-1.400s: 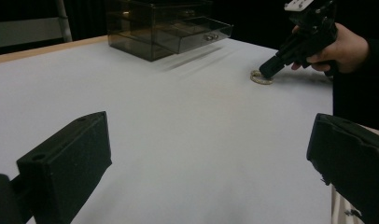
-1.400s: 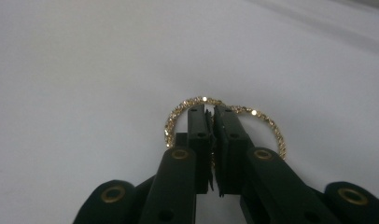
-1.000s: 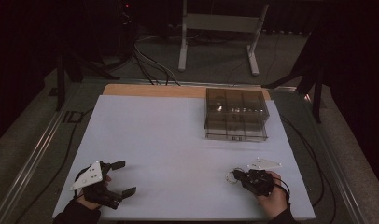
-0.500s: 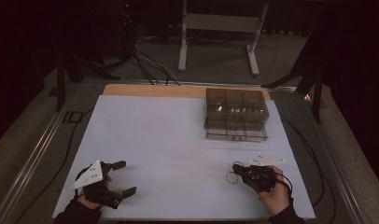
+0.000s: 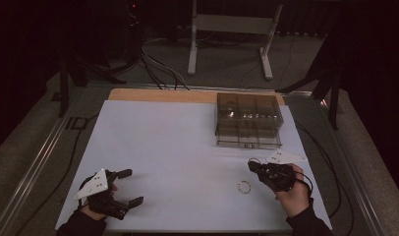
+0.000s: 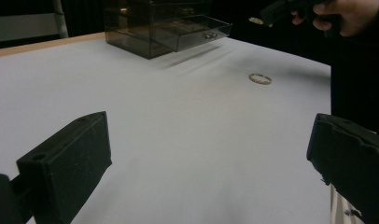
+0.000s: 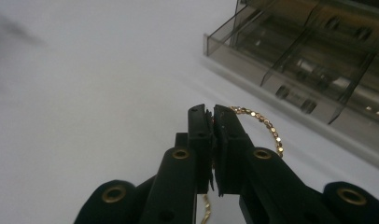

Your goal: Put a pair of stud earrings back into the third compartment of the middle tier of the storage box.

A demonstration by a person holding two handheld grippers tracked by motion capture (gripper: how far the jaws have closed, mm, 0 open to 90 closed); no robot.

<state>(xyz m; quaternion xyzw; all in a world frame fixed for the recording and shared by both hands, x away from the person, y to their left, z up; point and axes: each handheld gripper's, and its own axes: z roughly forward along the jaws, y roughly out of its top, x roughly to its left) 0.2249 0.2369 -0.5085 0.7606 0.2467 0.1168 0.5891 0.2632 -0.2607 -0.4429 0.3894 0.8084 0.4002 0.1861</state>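
One thin gold beaded bracelet, seemingly looped, hangs pinched in the right tongs; left tongs spread wide.

gold beaded bracelet, pinched, hanging looped, off the white table

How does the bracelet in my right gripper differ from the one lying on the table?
The held bracelet is pinched between the fingers of the shut right gripper and is lifted off the table. The loose bracelet lies flat on the table, touched by nothing. The held bracelet bends into an arc where it leaves the grip, while the loose bracelet forms a round ring. Both look like small gold-coloured loops.
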